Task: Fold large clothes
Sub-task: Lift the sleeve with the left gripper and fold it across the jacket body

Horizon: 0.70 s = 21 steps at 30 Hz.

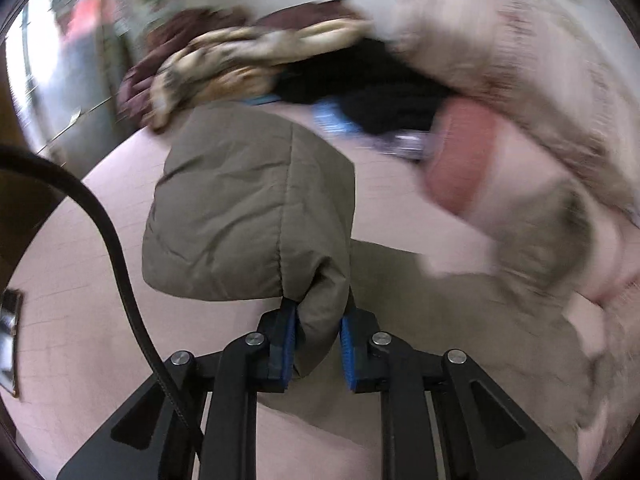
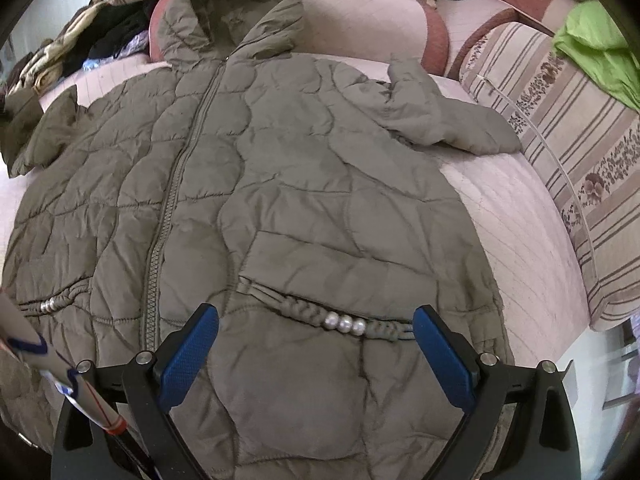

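Note:
An olive quilted hooded jacket (image 2: 280, 184) lies flat, zipped, front up on a pink bed cover (image 2: 516, 236), hood at the far end. Its right sleeve (image 2: 444, 120) is bent at the far right; its left sleeve (image 2: 44, 132) is raised at the far left. My left gripper (image 1: 319, 344) is shut on the left sleeve's cuff (image 1: 252, 208) and holds it above the bed. My right gripper (image 2: 316, 344) is open and empty, hovering over the jacket's lower front near a braided cord with pearls (image 2: 344, 322).
A heap of dark and patterned clothes (image 1: 248, 60) lies at the bed's far left corner. Striped floral cushions (image 2: 568, 128) line the right side, with a green cloth (image 2: 596, 44) on them. A pink bolster (image 1: 460, 160) lies near the hood.

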Tool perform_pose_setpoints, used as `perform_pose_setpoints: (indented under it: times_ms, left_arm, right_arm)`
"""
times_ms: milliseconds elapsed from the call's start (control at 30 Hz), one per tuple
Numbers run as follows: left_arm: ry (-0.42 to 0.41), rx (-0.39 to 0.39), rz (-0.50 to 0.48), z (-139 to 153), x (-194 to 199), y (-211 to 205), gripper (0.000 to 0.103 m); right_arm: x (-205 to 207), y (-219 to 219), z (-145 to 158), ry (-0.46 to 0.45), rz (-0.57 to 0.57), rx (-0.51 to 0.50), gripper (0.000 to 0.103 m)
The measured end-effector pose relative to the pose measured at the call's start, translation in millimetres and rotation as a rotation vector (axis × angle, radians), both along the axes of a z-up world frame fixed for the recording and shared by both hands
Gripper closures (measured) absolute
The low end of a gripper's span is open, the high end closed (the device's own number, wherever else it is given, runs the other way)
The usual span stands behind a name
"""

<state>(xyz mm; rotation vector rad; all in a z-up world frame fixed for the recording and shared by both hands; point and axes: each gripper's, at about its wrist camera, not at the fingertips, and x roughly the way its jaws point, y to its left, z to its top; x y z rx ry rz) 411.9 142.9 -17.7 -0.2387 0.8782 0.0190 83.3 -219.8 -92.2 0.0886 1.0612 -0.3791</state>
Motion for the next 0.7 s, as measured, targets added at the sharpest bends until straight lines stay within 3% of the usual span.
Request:
perform_pose_setpoints:
  times_ms: [133, 333, 467, 567, 667, 700]
  left_arm:
    - [0.000, -0.084, -0.155, 5.7, -26.3, -69.7, 0.085]
    - [0.093, -0.119, -0.302, -39.4, -56.2, -152.8, 0.085]
    - [0.173, -0.092, -0.353, -75.2, -71.1, -185.8, 0.085]
    - [0.226, -0.028, -0.365, -97.2, -85.2, -201.4, 0.082]
    - [0.178, 0.019, -0.415, -88.1, -111.9, -208.5, 0.060]
    - [0.147, 0.026, -0.435, -80.2, -125.5, -206.8, 0.047]
  right_arm:
    - [-14.1, -12.1, 4.2, -0.025, -0.025, 0.026, 0.004]
    - [-32.1, -29.8, 10.9, -0.055, -0.051, 0.034, 0.004]
    - [-39.0, -42.5, 12.1, -0.061, -0.077, 0.041, 0.004]
    - [-39.1, -49.0, 12.8, -0.063, -0.085, 0.051, 0.004]
    - [-36.5, -53.2, 18.2, -0.082, -0.082, 0.056, 0.004]
    - [-34.2, -54.1, 21.2, -0.091, -0.079, 0.056, 0.004]
